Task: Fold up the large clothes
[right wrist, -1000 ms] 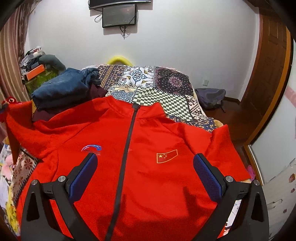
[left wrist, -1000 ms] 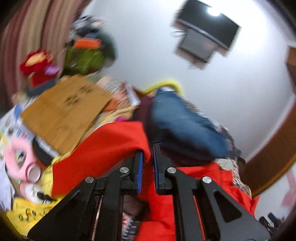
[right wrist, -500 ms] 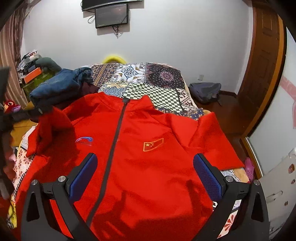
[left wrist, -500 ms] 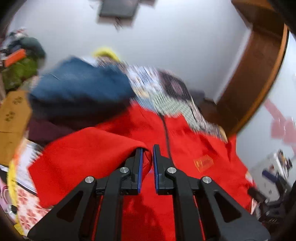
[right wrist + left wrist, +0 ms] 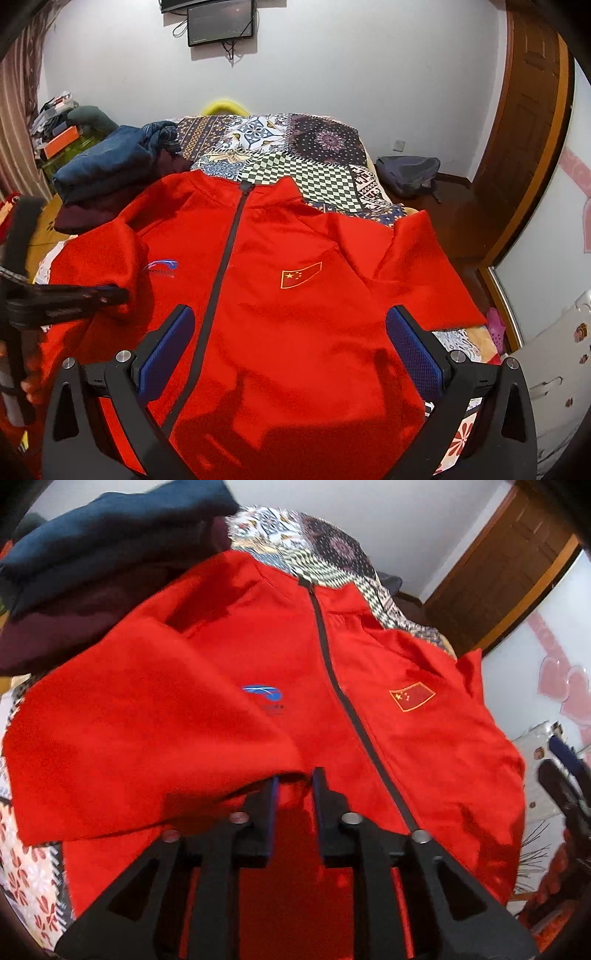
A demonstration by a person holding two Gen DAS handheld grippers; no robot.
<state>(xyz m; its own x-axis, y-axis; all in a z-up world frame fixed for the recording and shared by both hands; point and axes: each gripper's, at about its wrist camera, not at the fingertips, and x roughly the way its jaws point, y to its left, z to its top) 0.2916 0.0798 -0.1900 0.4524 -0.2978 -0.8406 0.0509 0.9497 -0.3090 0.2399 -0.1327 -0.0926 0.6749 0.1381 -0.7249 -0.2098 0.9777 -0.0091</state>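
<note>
Home bedroom: patchwork-covered bed [image 5: 325, 147] mid-frame, wall-mounted screen [image 5: 221, 20] at top centre, wooden door [image 5: 532, 122] right, backpack [image 5: 408, 175] on floor, striped curtain [image 5: 18, 122] left.

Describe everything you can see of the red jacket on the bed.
The red jacket lies front-up on the patterned bedspread, its dark zip closed to the collar. A blue logo and a small flag badge mark the chest. One sleeve is folded across the front, its cuff between the parted fingers of the left gripper; the other sleeve spreads sideways.
</note>
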